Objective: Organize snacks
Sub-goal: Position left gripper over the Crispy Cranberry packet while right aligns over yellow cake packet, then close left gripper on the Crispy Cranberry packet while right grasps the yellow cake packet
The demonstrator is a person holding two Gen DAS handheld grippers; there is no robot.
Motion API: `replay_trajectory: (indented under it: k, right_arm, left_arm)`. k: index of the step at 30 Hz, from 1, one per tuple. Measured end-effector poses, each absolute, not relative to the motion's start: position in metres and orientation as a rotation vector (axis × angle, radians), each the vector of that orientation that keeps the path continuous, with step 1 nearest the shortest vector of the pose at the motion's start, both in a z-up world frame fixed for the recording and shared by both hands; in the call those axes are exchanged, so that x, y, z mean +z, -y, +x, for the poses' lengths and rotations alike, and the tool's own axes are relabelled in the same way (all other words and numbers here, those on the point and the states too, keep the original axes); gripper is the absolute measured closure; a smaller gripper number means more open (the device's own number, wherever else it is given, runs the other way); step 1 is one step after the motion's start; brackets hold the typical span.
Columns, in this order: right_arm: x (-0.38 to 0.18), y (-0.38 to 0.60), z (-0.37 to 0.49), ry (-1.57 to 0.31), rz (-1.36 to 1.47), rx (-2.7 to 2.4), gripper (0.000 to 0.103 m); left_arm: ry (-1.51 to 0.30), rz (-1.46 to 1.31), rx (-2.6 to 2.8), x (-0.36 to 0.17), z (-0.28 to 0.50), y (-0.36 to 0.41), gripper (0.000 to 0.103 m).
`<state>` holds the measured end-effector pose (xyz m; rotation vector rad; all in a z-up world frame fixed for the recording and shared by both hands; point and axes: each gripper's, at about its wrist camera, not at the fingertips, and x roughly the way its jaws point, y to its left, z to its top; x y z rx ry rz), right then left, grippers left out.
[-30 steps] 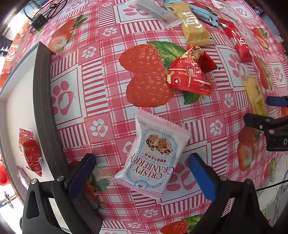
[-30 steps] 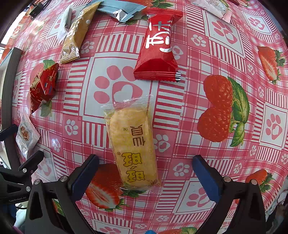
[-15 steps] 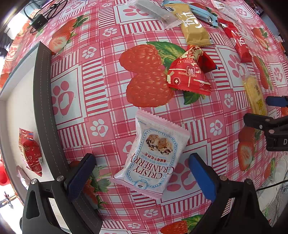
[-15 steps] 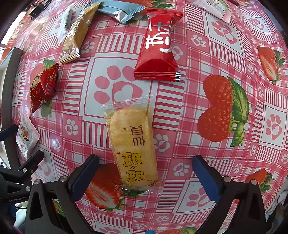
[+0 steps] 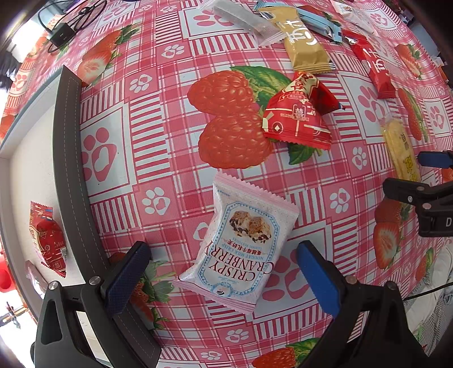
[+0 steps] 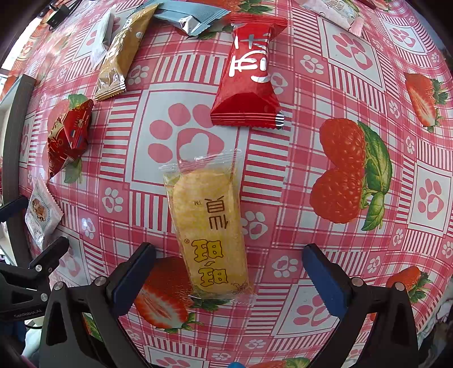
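Note:
My left gripper (image 5: 223, 269) is open, its fingers on either side of a white "Crispy Cranberry" packet (image 5: 243, 243) lying on the strawberry tablecloth. My right gripper (image 6: 229, 271) is open over a yellow rice-cracker packet (image 6: 209, 223), fingers apart on both sides of its near end. A red triangular packet (image 5: 297, 119) lies beyond the white packet. A long red packet (image 6: 249, 76) lies beyond the yellow one. A white tray with a dark rim (image 5: 68, 158) at the left holds a red packet (image 5: 48, 240).
A gold packet (image 5: 305, 48), a clear packet (image 5: 246, 19) and a blue packet (image 5: 320, 22) lie at the far side. A black cable and plug (image 5: 62, 31) lie at the far left. The right gripper shows at the right edge of the left wrist view (image 5: 424, 181).

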<state>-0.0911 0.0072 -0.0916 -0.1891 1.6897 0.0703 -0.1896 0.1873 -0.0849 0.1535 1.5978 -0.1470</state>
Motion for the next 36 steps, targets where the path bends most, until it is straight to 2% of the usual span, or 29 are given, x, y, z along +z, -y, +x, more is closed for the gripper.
replay_trajectory:
  k: [16,22,24,26,27,28,29,30,31,33,36]
  right_arm:
    - [-0.093,-0.007,-0.092,-1.696,-0.198,0.077,0.0]
    - [-0.093,-0.015,-0.08,-1.721,-0.259,0.124,0.0]
    - [-0.093,-0.019,-0.077,-1.726,-0.275,0.133,0.0]
    - [-0.091,-0.021,-0.075,-1.733,-0.271,0.127,0.001]
    - [-0.09,-0.022,-0.075,-1.733,-0.264,0.125,0.003]
    - [-0.088,-0.024,-0.076,-1.73,-0.261,0.123,0.006]
    - [-0.085,-0.026,-0.076,-1.725,-0.262,0.124,0.012]
    - [-0.082,-0.029,-0.077,-1.719,-0.265,0.129,0.021]
    - [-0.076,-0.033,-0.078,-1.708,-0.273,0.136,0.028]
    - [-0.068,-0.039,-0.08,-1.685,-0.286,0.148,0.066]
    - [-0.061,-0.041,-0.081,-1.689,-0.218,0.151,0.066]
  left_arm:
    - [-1.591,0.152,-0.148,-0.085,-0.189,-0.187,0.0]
    - [-1.678,0.224,-0.185,-0.087,-0.186,-0.172,0.0]
    - [-1.682,0.264,-0.215,-0.086,-0.189,-0.163,0.002]
    - [-1.666,0.282,-0.241,-0.081,-0.191,-0.156,0.013]
    - [-1.663,0.284,-0.26,-0.078,-0.191,-0.153,0.017]
    - [-1.657,0.291,-0.276,-0.075,-0.19,-0.149,0.027]
    - [-1.645,0.302,-0.293,-0.072,-0.189,-0.146,0.043]
    - [-1.631,0.315,-0.311,-0.068,-0.187,-0.142,0.054]
    - [-1.635,0.325,-0.324,-0.068,-0.185,-0.139,0.054]
    - [-1.632,0.317,-0.33,-0.067,-0.181,-0.139,0.056]
    - [-1.635,0.253,-0.348,-0.059,-0.176,-0.145,0.057]
